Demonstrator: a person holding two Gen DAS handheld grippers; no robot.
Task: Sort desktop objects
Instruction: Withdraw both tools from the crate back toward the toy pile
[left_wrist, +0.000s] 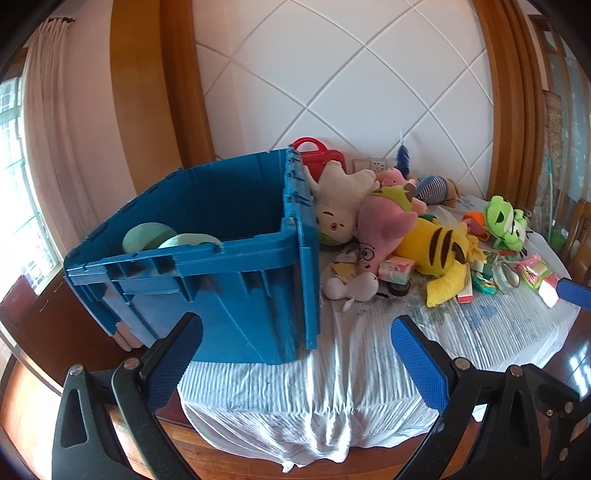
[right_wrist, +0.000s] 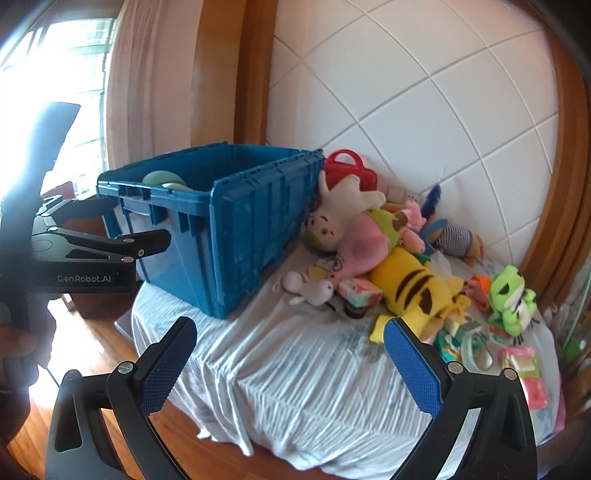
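White diamond-patterned wall panels back a table under a rumpled white cloth (left_wrist: 332, 354), where a blue plastic crate (left_wrist: 229, 280) stands at the left with pale green round things (left_wrist: 147, 236) inside it. Heaped just beside the crate lie plush toys, among them a yellow striped one (right_wrist: 413, 291), a pink one (left_wrist: 384, 221) and a green frog (right_wrist: 509, 299). Both the left gripper (left_wrist: 295, 354) and the right gripper (right_wrist: 290, 354) hang spread wide and empty short of the table.

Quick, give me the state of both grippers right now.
Left gripper: open, fingers wide apart, holding nothing, in front of the blue crate.
Right gripper: open, holding nothing, over the white cloth.
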